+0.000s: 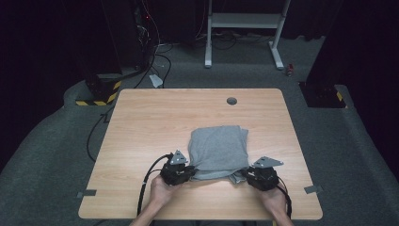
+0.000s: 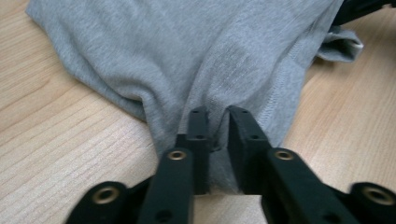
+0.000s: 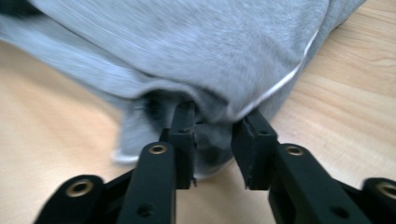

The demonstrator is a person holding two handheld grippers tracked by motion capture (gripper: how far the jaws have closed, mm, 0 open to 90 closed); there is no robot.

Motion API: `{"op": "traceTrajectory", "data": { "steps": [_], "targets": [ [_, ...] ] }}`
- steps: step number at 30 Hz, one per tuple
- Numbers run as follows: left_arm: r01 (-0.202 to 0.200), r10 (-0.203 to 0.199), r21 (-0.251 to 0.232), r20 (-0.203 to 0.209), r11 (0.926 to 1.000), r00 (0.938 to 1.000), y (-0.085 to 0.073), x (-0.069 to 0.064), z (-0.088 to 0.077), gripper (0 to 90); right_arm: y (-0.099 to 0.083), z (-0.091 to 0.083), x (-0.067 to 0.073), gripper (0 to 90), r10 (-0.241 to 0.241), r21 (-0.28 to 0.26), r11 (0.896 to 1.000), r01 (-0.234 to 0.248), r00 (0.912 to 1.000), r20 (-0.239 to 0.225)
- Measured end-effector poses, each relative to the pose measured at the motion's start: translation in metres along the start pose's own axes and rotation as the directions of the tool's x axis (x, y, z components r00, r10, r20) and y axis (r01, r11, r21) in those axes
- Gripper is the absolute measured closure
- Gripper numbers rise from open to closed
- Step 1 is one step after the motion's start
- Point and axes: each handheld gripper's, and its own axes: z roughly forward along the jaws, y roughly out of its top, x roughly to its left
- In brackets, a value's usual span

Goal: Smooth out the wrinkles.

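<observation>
So this looks like the middle of a fold on the grey garment [image 1: 219, 151], which sits on the wooden counter [image 1: 141, 141] a bit toward the person's side of the cable hole [image 1: 231, 100]. Both grippers are at the garment's near edge, one at each corner. The left gripper [image 2: 215, 112] has its jaws parted with a gap between them and a ridge of cloth bunched up in that gap, so I'd call it loose rather than pinching. Same story for the right gripper [image 3: 219, 116]: jaws apart, straddling the folded hem, fabric between but not squeezed. My guess is the step in hand is getting a grip on the near corners. Next move probably needs both jaws clamping down on all the layers evenly, then lifting together toward the hole so the fold stays square.
</observation>
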Motion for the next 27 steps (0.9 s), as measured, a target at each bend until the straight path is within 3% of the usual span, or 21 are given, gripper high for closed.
{"op": "traceTrajectory", "data": {
  "steps": [2,4,9,12,14,16,18,21,22,26,27],
  "targets": [
    [-0.001,0.001,-0.009,-0.015,1.0,0.9999,0.0,-0.001,0.0,68.4,-0.006,-0.011,-0.001,64.9,0.039,-0.042,0.998,-0.041,0.9985,-0.037],
    [0.0,0.0,-0.011,-0.022,0.9999,0.9998,0.0,0.0,0.001,67.6,-0.009,-0.018,-0.001,62.1,0.056,-0.067,0.996,-0.058,0.9981,-0.026],
    [-0.015,0.015,-0.005,-0.013,0.9999,0.9998,-0.001,-0.002,0.006,78.7,-0.008,-0.02,-0.002,59.2,0.071,-0.107,0.992,-0.067,0.997,0.032],
    [-0.025,0.025,-0.005,0.001,0.9997,0.9997,-0.003,-0.005,0.005,86.5,-0.005,-0.011,-0.001,71.7,0.061,-0.073,0.996,-0.058,0.9974,0.039],
    [-0.044,0.044,0.008,0.004,0.999,0.999,-0.004,-0.007,0.004,87.9,-0.005,-0.005,0.0,83.7,0.046,-0.038,0.998,-0.045,0.9983,0.035],
    [-0.064,0.064,0.022,-0.004,0.9977,0.998,-0.006,-0.009,0.002,87.8,-0.006,-0.002,0.003,89.3,0.014,-0.007,1.0,-0.013,0.9986,0.05],
    [-0.121,0.123,0.052,-0.039,0.9913,0.9916,-0.011,-0.013,0.0,83.7,-0.008,-0.001,0.004,89.5,-0.02,0.025,1.0,0.018,0.9961,0.086],
    [-0.084,0.084,0.027,0.002,0.9961,0.9964,-0.014,-0.009,-0.004,74.7,-0.013,-0.003,-0.003,87.9,0.006,0.035,0.999,-0.01,0.9945,0.105],
    [-0.074,0.074,0.016,0.008,0.9971,0.9972,-0.014,-0.008,-0.006,70.3,-0.014,-0.006,-0.006,84.1,0.036,0.01,0.999,-0.037,0.9951,0.092],
    [-0.019,0.022,-0.064,0.039,0.9978,0.999,-0.005,-0.004,-0.015,54.3,-0.006,-0.014,-0.005,67.1,0.079,-0.067,0.995,-0.074,0.9943,0.072],
    [-0.024,0.027,-0.072,0.035,0.9971,0.999,-0.002,-0.004,-0.017,50.6,-0.002,-0.013,-0.005,64.2,0.084,-0.077,0.994,-0.079,0.9939,0.071]
  ]
}}
